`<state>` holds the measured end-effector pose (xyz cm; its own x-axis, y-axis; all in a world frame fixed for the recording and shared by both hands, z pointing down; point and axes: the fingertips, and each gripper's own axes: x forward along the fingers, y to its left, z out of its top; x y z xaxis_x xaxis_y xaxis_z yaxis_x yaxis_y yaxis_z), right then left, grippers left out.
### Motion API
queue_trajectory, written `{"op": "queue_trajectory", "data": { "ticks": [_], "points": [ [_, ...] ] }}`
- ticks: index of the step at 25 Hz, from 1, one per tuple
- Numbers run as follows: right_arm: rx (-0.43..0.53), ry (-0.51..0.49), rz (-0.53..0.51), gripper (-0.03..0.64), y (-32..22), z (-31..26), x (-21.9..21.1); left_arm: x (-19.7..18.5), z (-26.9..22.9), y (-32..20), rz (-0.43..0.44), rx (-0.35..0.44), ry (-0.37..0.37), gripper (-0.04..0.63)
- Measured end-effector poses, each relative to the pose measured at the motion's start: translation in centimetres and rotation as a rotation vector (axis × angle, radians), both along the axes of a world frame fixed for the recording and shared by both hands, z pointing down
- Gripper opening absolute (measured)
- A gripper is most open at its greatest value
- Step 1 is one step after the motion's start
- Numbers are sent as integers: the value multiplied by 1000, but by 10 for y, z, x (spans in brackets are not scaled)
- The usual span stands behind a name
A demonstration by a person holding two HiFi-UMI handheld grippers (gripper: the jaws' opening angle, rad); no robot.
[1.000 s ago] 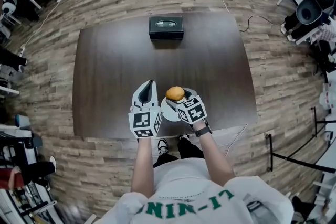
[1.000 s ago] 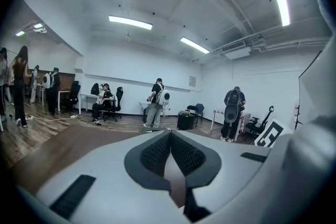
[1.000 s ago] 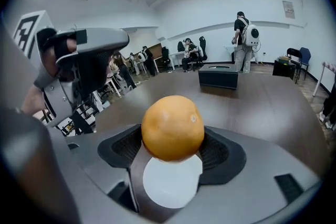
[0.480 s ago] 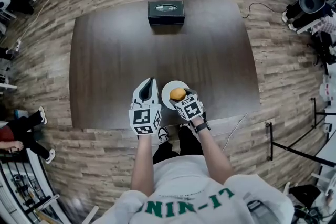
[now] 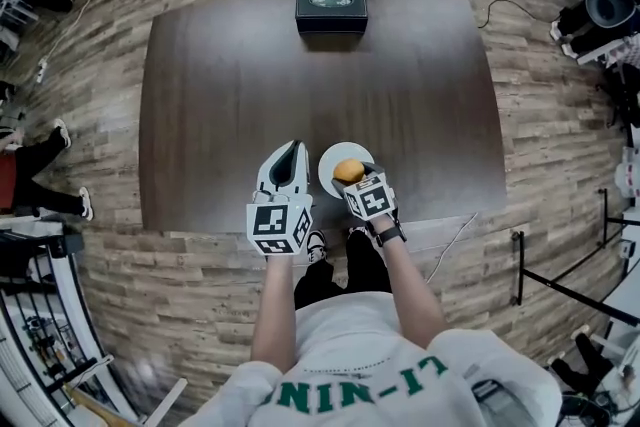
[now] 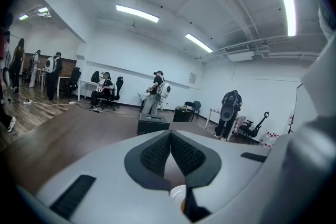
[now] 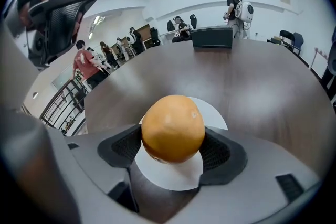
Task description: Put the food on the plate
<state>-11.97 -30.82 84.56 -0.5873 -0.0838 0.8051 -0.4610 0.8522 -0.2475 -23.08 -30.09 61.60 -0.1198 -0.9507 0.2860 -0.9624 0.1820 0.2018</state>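
Orange-brown food (image 7: 172,128) sat clamped in the jaws of my right gripper (image 5: 350,177), right over the white plate (image 5: 332,155), maybe touching it. My left gripper (image 5: 291,150) had its jaws closed, empty. Placing step: next I'd settle it and open.

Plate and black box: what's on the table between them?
Nothing. The head view shows bare table between the plate and the black box.
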Motion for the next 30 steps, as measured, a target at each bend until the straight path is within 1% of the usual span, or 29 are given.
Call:
{"op": "queue_trajectory", "data": {
  "ticks": [2,3,9,13,19,24,30],
  "points": [
    [2,3,1,345,-1,1,-2,-1,0,2,1,-3,0,15],
    [3,8,2,355,-1,2,-2,-1,0,3,1,-5,1,15],
    [14,40,12,452,-2,7,0,0,9,6,7,-30,-2,15],
    [36,58,33,487,-6,8,9,3,13,6,18,-37,-6,15],
    [47,60,78,503,-16,4,24,11,17,4,41,-51,-10,15],
    [42,57,109,503,-22,-3,34,16,18,1,58,-61,-21,15],
    [59,16,115,506,-24,-22,34,18,11,0,67,-50,-22,15]
  ]
}}
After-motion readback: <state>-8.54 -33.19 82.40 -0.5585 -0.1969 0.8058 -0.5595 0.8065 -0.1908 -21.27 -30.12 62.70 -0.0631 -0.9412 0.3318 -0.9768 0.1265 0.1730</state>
